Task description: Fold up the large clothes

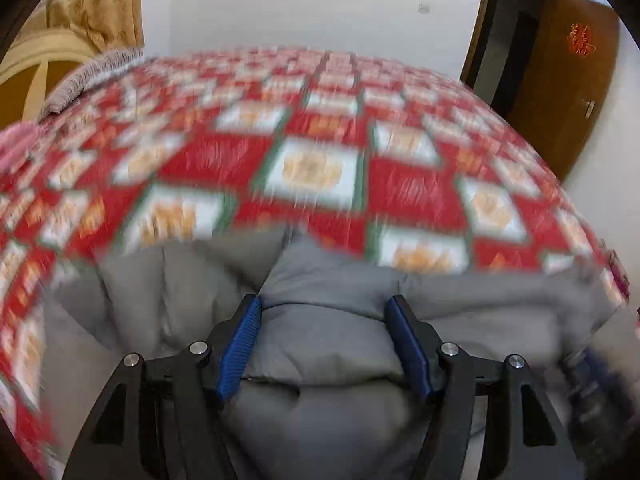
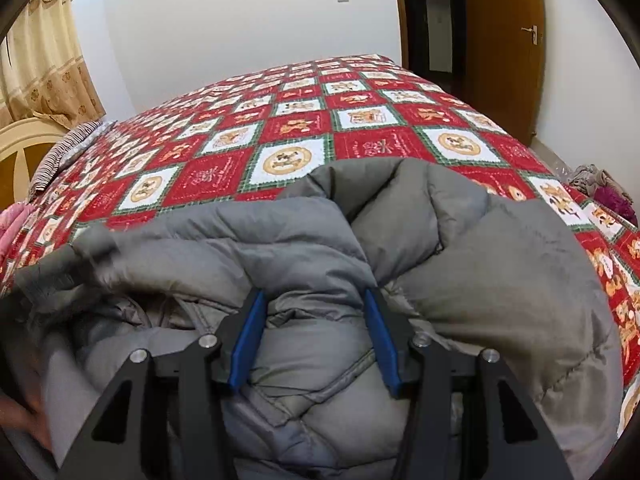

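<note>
Folding is only begun: your puffy grey quilted down jacket (image 2: 304,240) lies bunched on the red checked patterned bedspread (image 2: 360,128), without neat shape yet. Your left gripper (image 1: 324,304) and right gripper (image 2: 316,296) each stand rather wide with thick padding between the blue pads; whether they truly pinch it, you cannot tell.

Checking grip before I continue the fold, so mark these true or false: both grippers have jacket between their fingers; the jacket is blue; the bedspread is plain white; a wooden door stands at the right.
1. Both the left gripper and right gripper have the grey jacket bunched between their fingers: true.
2. The jacket is blue: false, grey; only the finger pads are blue.
3. The bedspread is plain white: false, red-and-white patchwork.
4. A wooden door stands right: true.
</note>
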The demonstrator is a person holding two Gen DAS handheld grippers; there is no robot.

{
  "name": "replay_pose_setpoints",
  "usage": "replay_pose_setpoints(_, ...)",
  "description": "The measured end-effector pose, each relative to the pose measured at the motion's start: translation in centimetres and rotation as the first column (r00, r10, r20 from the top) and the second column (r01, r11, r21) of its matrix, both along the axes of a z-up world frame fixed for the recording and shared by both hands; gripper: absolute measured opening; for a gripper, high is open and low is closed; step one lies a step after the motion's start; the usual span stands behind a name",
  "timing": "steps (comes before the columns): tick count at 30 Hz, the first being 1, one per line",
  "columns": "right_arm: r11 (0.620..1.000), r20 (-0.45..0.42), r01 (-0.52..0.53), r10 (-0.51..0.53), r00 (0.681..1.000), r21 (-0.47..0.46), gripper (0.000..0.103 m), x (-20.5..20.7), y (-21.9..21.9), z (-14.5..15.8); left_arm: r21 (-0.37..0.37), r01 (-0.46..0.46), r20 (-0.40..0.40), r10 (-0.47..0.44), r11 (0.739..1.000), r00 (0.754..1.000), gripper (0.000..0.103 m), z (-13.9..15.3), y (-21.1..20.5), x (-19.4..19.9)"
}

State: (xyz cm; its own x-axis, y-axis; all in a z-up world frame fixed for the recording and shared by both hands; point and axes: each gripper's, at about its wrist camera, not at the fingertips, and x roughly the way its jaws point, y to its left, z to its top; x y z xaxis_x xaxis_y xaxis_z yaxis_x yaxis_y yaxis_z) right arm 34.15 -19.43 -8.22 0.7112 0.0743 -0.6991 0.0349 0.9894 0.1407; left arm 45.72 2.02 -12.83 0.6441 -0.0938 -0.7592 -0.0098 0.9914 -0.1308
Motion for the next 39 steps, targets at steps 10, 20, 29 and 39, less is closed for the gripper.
replay_pose_setpoints(10, 1.0, -0.021, -0.001, 0.001, 1.0, -0.008, 0.057, 0.1, 0.3, 0.2, 0.141, -0.036, 0.024, 0.032, 0.989, 0.999, 0.069, -0.4, -1.2, 0.6)
replay_pose_setpoints(20, 0.998, -0.117, 0.045, -0.049, 0.992, -0.032, 0.06, 2.1, -1.9, 0.0, 0.145, -0.037, 0.031, 0.033, 0.989, 0.999, 0.069, -0.5, -1.3, 0.6)
replay_pose_setpoints(29, 0.985, -0.062, 0.075, -0.085, 0.994, -0.156, 0.069, 2.4, -0.7, -0.4, 0.139, -0.034, 0.026, 0.031, 0.99, 0.999, 0.07, -0.5, -1.3, 0.6)
replay_pose_setpoints(39, 0.995, 0.134, 0.054, -0.064, 0.989, 0.078, 0.07, -9.2, -4.1, 8.3, 0.038, 0.11, 0.1, -0.113, 0.993, 0.989, 0.072, 6.7, 1.4, -10.0)
